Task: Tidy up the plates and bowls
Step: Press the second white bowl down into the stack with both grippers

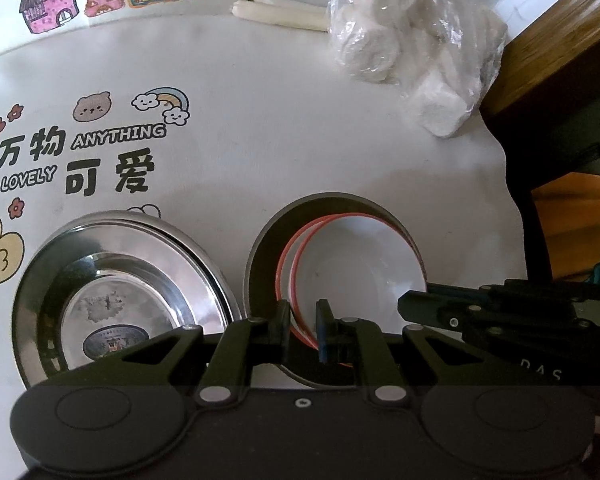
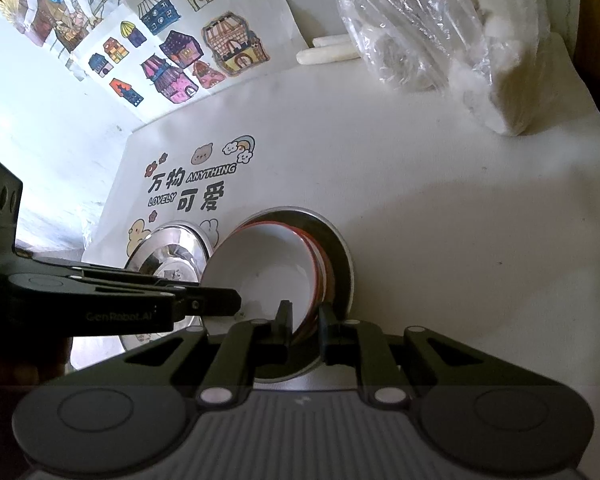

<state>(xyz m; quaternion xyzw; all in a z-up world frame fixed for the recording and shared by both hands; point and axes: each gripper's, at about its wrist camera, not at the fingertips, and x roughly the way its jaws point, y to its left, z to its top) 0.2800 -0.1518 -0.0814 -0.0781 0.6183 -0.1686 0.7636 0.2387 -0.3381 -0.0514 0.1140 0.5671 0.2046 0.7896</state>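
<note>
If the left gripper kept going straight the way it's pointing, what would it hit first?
Probably the white bowl: the left gripper is already closed on its red rim, so pushing on would drive into the bowl's inside. Depth is hard to judge.

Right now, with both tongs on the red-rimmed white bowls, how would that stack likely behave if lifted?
The red-rimmed white bowls look rigid, so the rim should not flex. They sit nested and tilted inside the dark plate, so one may slide against the other. The glossy surface suggests the left tongs and right tongs, pinching only rims, could slip.

White wall [image 2: 40,128], drawings [image 2: 188,52], perhaps wooden furniture [image 1: 560,36].
</note>
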